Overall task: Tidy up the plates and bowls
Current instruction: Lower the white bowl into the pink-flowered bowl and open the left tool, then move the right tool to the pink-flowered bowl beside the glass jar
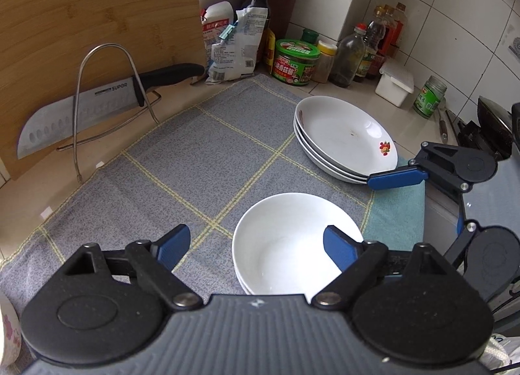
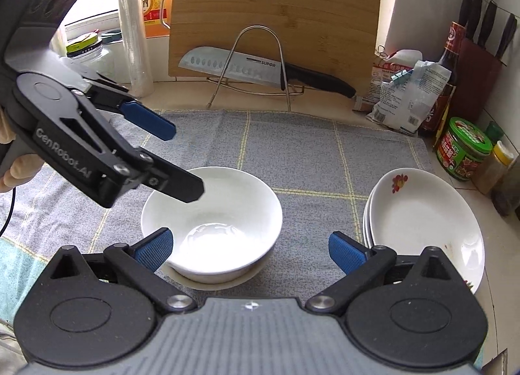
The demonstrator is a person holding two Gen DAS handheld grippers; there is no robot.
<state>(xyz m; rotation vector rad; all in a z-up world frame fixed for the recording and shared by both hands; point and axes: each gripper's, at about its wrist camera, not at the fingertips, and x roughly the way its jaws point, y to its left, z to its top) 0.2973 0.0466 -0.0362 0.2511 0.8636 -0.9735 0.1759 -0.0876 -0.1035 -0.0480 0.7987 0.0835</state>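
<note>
A stack of white bowls [image 1: 286, 245] [image 2: 214, 222] sits on the grey checked cloth [image 1: 195, 160] [image 2: 308, 154]. A stack of white plates with a flower print [image 1: 344, 137] [image 2: 422, 222] sits to its right on the cloth. My left gripper [image 1: 256, 245] is open and empty; its right finger [image 1: 341, 251] hangs over the bowls' rim. It also shows in the right wrist view [image 2: 175, 160], over the bowls' left side. My right gripper [image 2: 250, 250] is open and empty, just in front of the bowls. One of its fingers [image 1: 396, 178] shows at the plates' near edge.
A bamboo cutting board [image 2: 276, 14] and a knife [image 2: 260, 71] in a wire rack [image 2: 256, 66] stand behind the cloth. Bags, sauce bottles [image 1: 260, 11] and jars [image 1: 294, 61] crowd the back right corner. A white box [image 1: 395, 82] and a stove [image 1: 494, 128] lie at the right.
</note>
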